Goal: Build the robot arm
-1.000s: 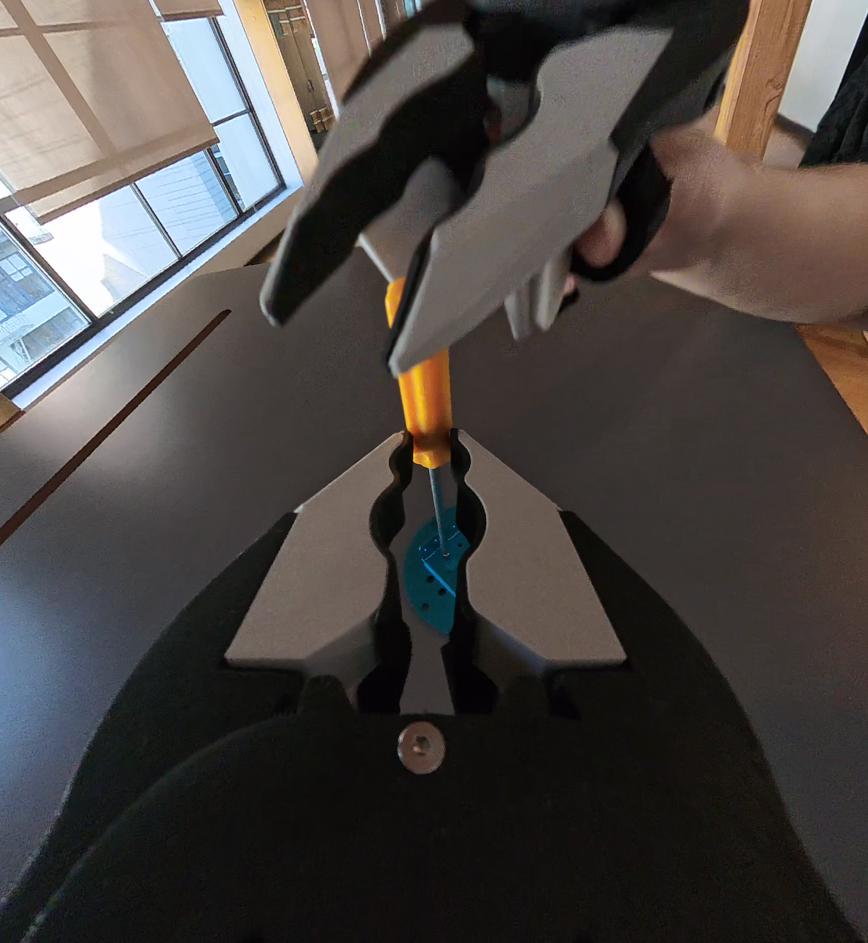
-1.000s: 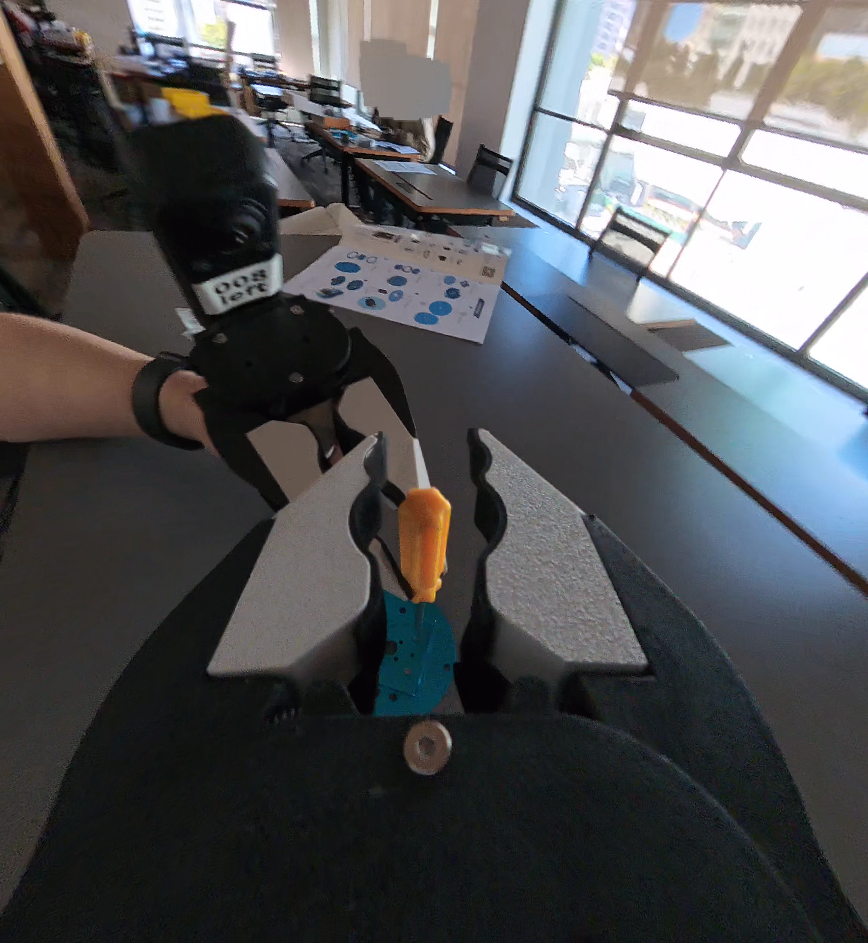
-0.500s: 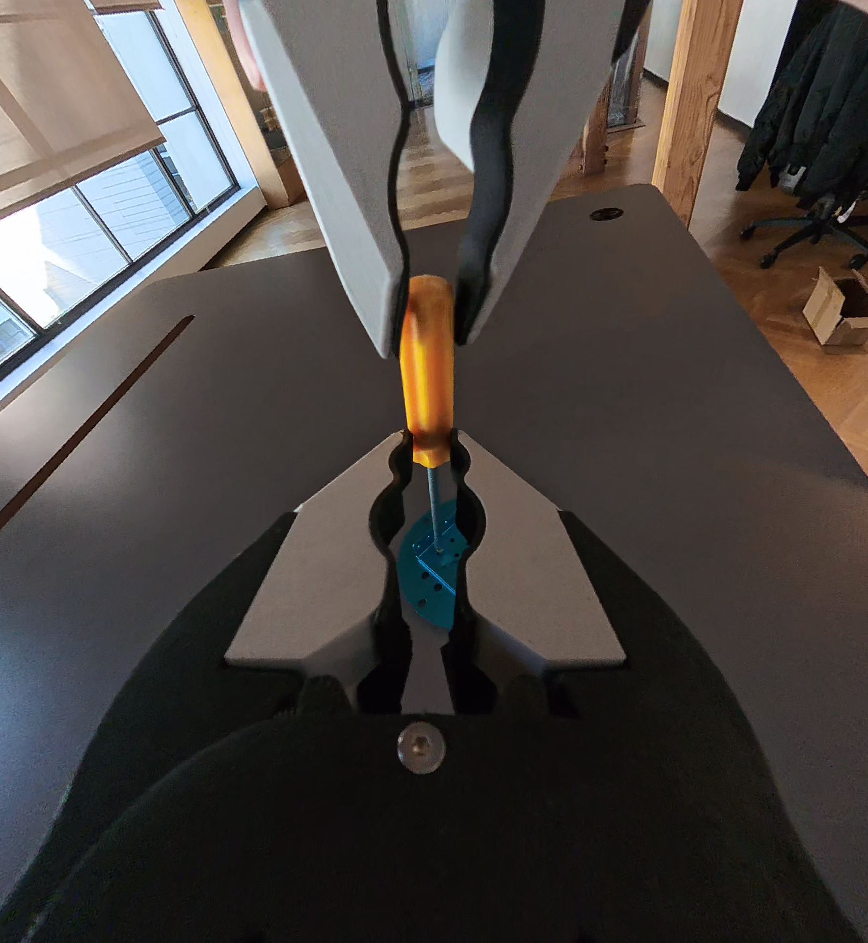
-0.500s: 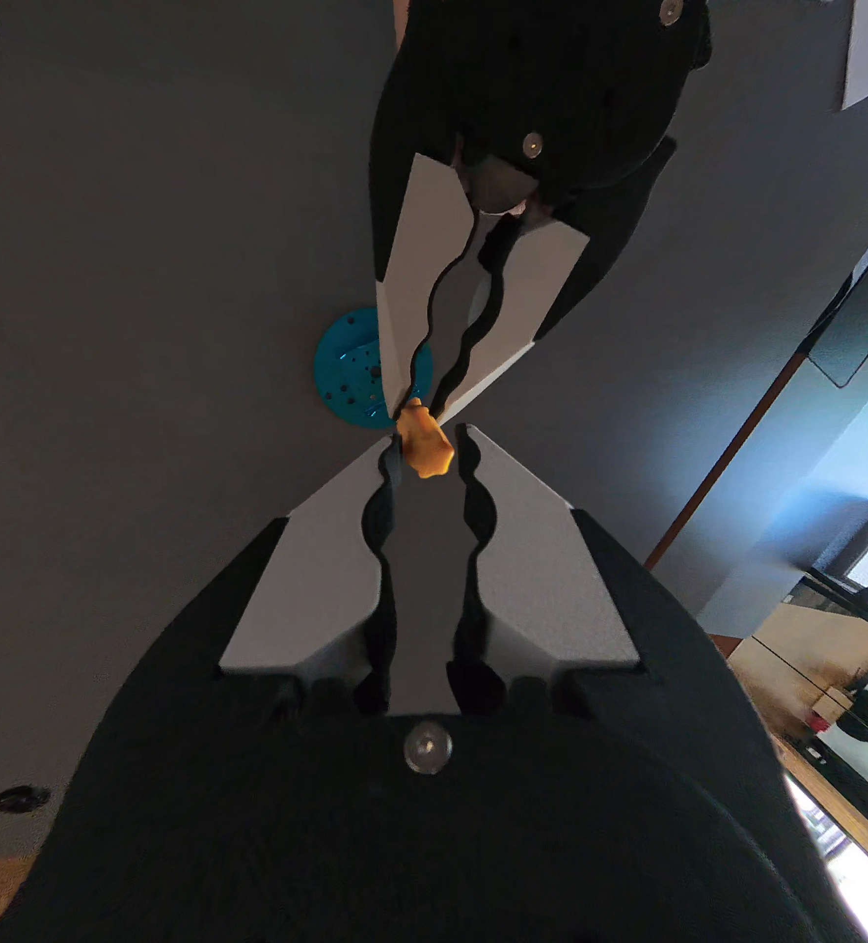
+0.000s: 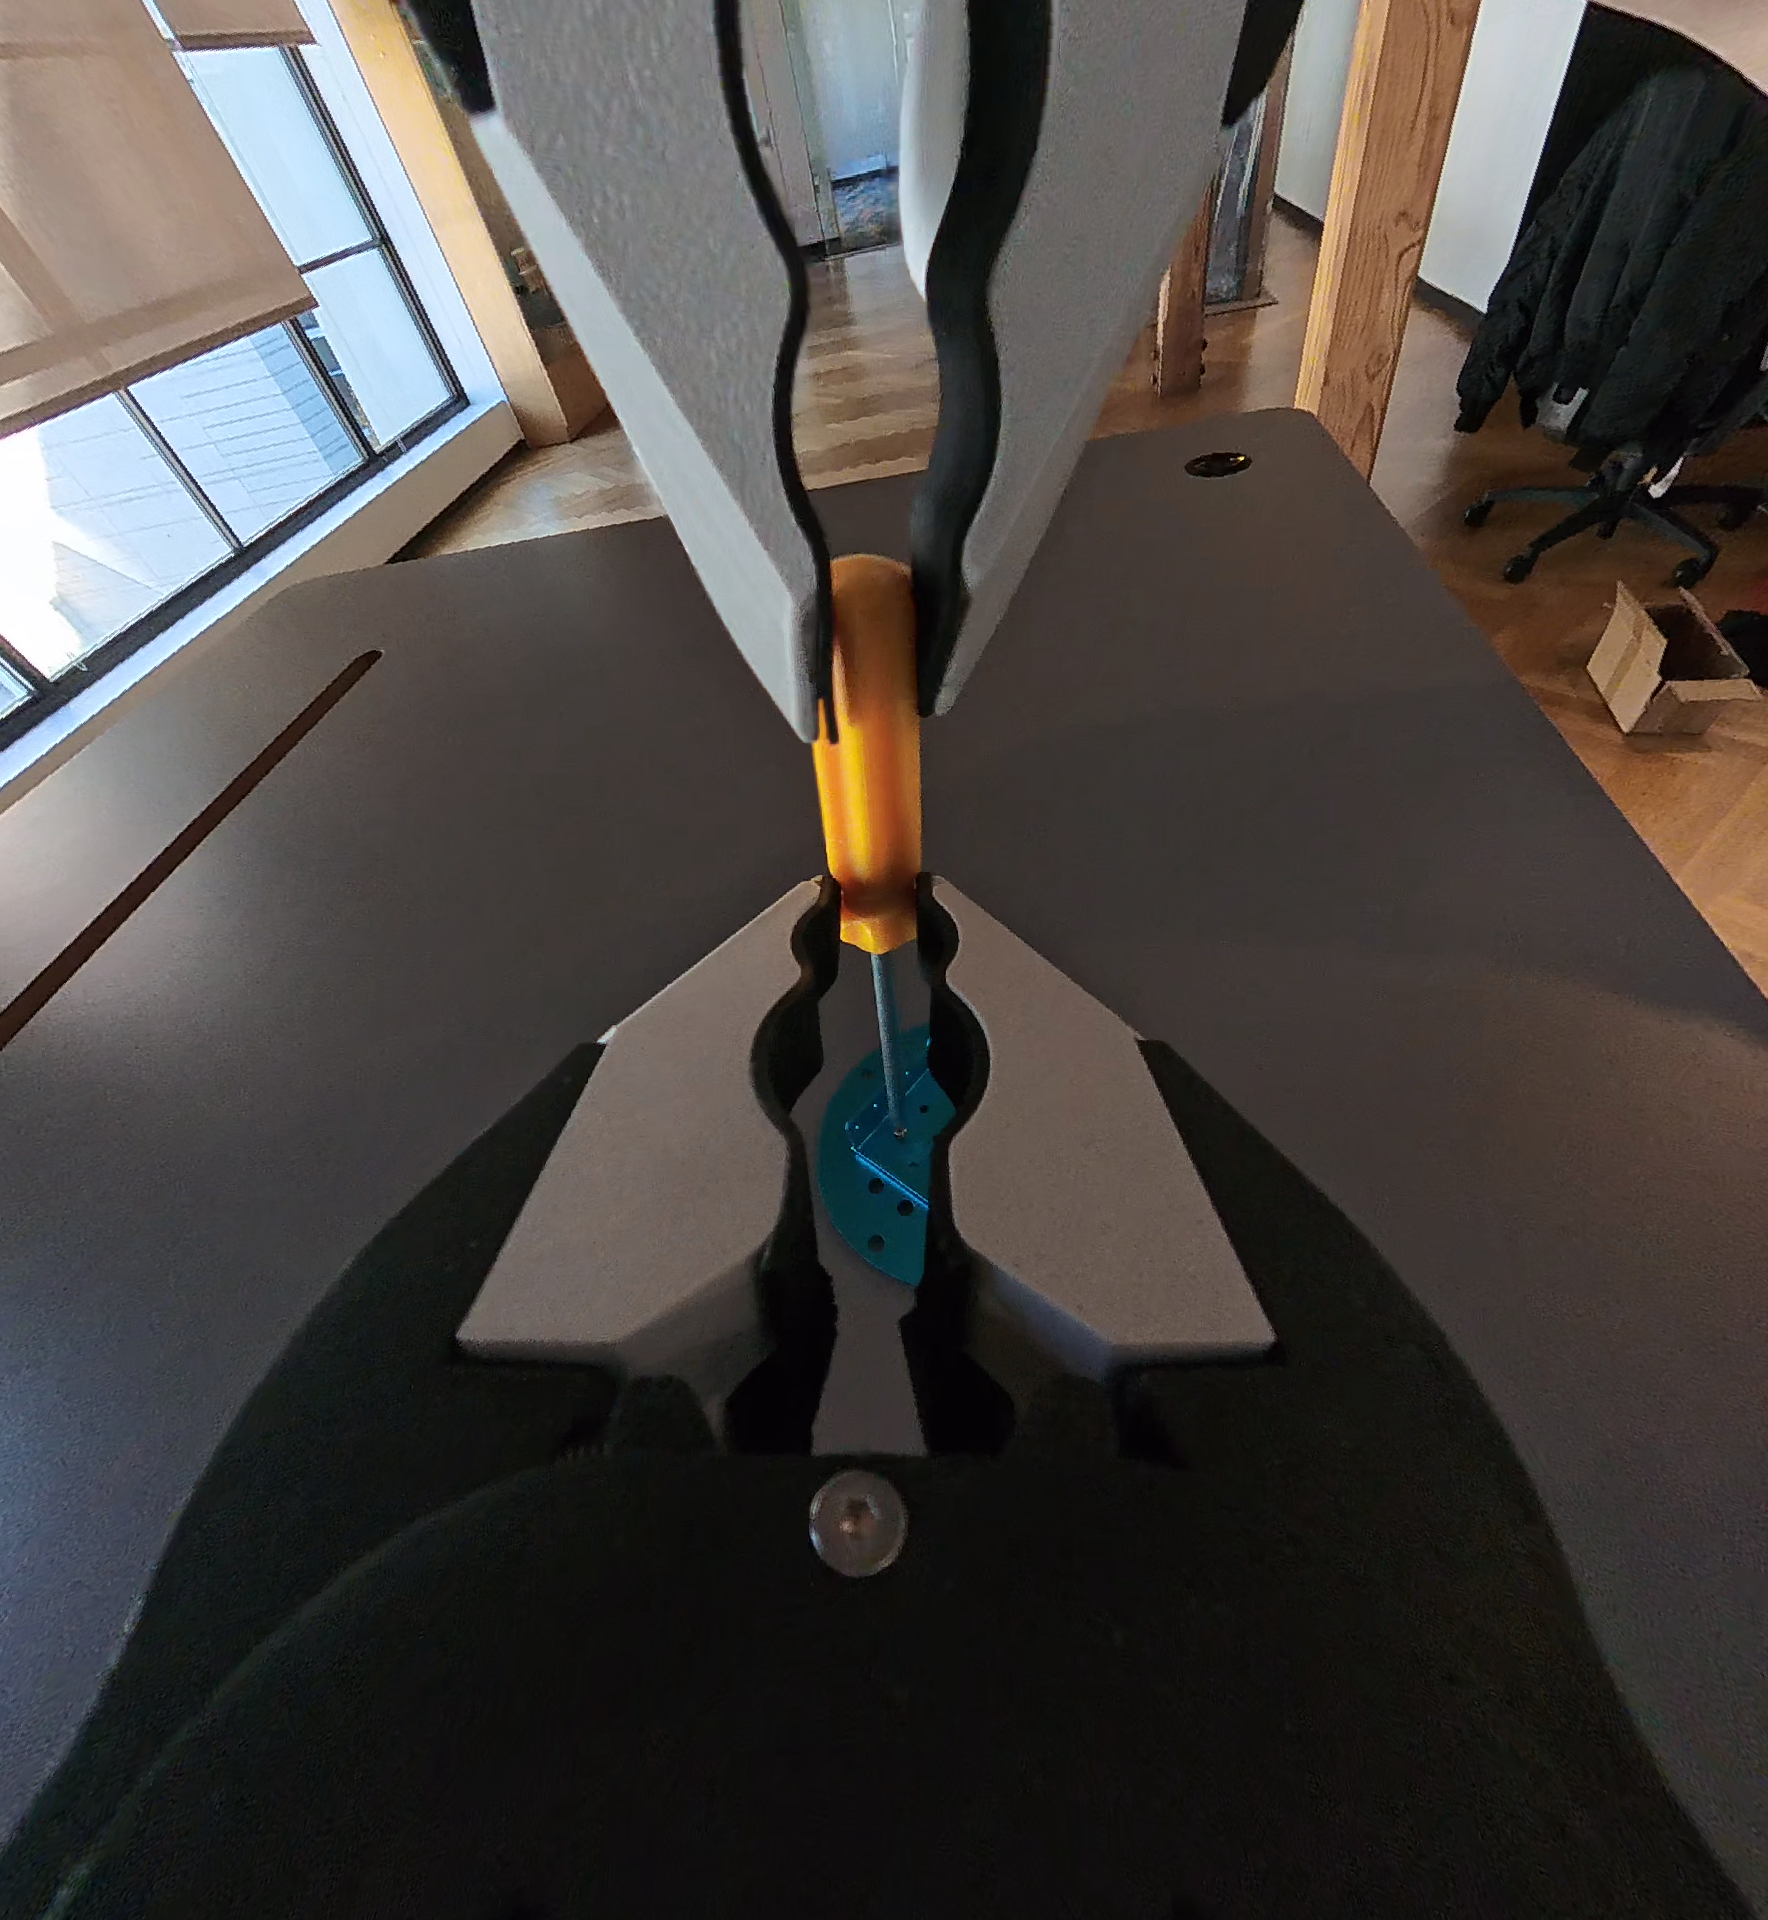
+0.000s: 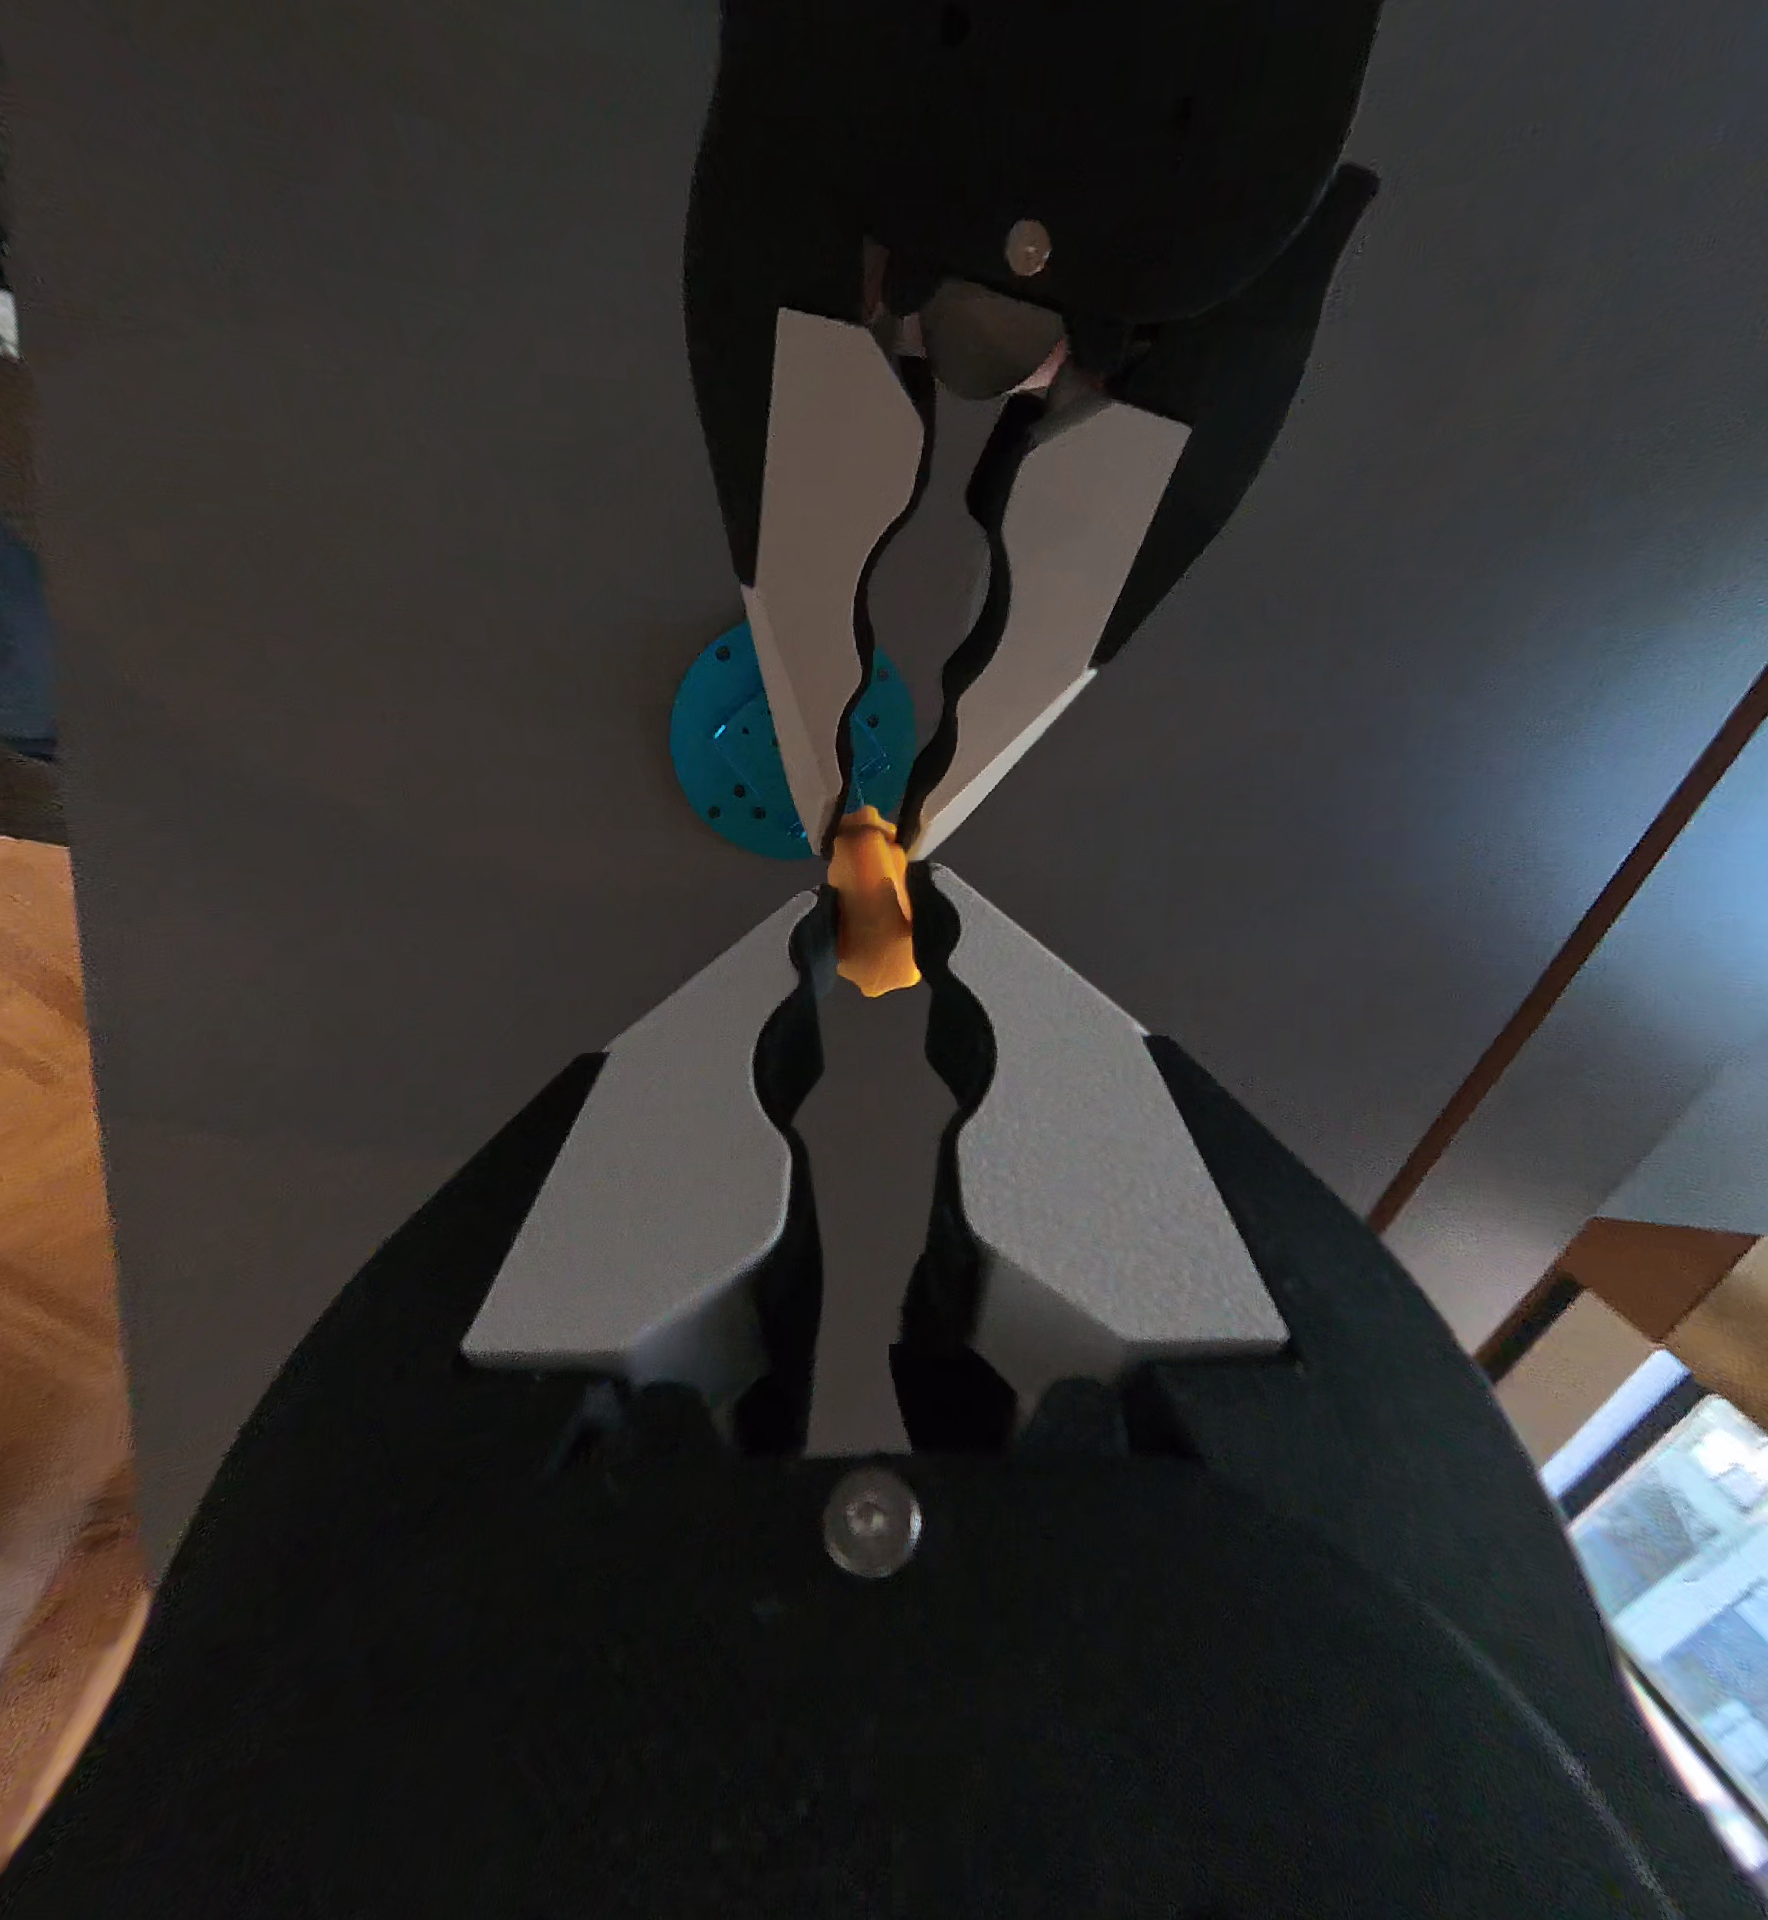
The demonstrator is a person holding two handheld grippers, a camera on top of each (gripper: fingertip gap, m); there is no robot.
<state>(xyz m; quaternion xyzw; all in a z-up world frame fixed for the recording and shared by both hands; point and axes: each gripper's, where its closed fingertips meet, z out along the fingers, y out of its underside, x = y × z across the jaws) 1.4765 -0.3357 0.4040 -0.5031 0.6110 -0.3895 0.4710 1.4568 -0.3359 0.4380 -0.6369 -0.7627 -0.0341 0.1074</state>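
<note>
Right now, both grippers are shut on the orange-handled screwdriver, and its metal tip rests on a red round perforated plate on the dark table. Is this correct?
Not quite: the round perforated plate is blue, not red, as the left wrist view shows. The rest holds: the left gripper and right gripper are both shut on the orange-handled screwdriver, tip on that plate on the dark table.

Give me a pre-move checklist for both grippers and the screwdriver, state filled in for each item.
1. Left gripper closed on the lower end of the orange screwdriver handle: ok.
2. Right gripper closed on the handle's top end: ok.
3. Shaft tip meets the small blue bracket on the blue disc: ok.
4. Tip seated in a screw head: cannot tell.
5. Disc flat on the dark table: ok.
6. Disc held against turning: not ok, nothing grips it.
</note>
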